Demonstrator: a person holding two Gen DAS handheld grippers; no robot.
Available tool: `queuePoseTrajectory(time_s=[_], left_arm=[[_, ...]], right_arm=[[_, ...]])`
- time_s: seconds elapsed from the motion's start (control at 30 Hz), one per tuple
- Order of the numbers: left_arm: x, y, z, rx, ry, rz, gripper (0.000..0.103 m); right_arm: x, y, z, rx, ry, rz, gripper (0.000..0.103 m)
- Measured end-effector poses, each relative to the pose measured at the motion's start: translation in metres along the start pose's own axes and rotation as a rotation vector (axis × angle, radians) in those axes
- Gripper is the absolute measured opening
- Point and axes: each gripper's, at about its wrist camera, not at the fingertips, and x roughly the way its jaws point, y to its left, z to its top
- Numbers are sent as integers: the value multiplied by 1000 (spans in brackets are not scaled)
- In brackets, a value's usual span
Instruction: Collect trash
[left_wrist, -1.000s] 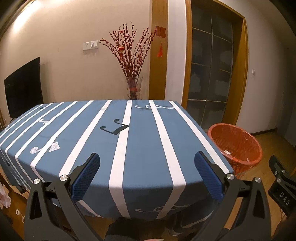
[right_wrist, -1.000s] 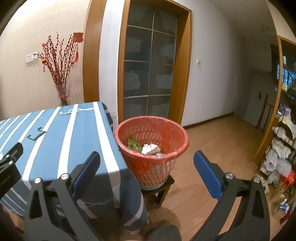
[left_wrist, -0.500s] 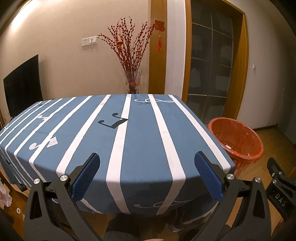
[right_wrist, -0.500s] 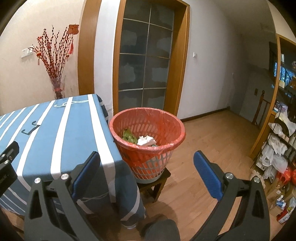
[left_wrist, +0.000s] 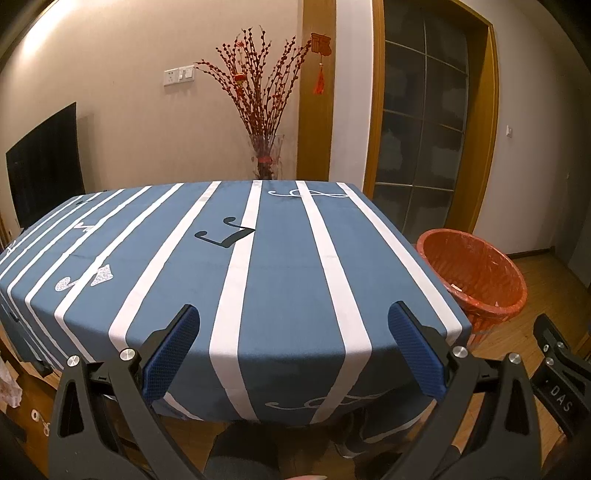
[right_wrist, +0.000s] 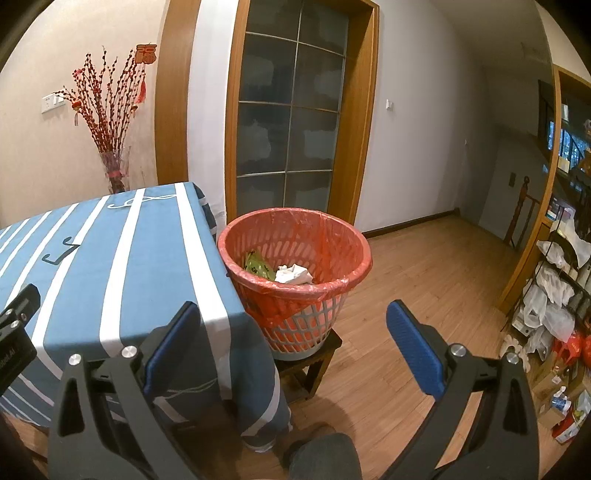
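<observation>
Left wrist view: the left hand-held gripper (left_wrist: 293, 345) stands wide open, its blue pads (left_wrist: 170, 352) well apart, with nothing between them. It is held over the near edge of the bench (left_wrist: 280, 280), which is covered by a blue cloth with white stripes and music-note prints. The orange waste basket (left_wrist: 476, 273) sits at 3 o'clock, just beside the bench's right edge; only a scrap of pale paper shows inside from this angle. A glass vase of red branches (left_wrist: 264, 110) stands at 12 o'clock behind the bench, and a dark television (left_wrist: 44, 162) at 9 o'clock. Part of the right hand-held gripper (left_wrist: 561, 376) shows at 4 o'clock.

Right wrist view: the right hand-held gripper (right_wrist: 293, 341) is likewise fully spread and empty. The waste basket (right_wrist: 295, 280), lined with a red bag, sits at centre on a small wooden stool (right_wrist: 312, 365), touching the bench cloth (right_wrist: 122, 266) at 9 o'clock. Inside lie a crumpled white tissue (right_wrist: 293, 274) and a green wrapper (right_wrist: 258, 265). A cluttered shelf (right_wrist: 557, 295) stands at 3 o'clock on the wooden floor (right_wrist: 424, 280).
</observation>
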Motion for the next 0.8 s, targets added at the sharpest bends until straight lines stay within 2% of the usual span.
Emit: queuePoseTrajectory(time_s=[0.5, 0.8], left_arm=[[1, -3, -1, -4, 2, -2, 100], [-4, -5, -1, -19, -30, -19, 100]], right_arm=[[1, 1, -3, 1, 9, 3, 99], [2, 1, -5, -2, 11, 4, 99]])
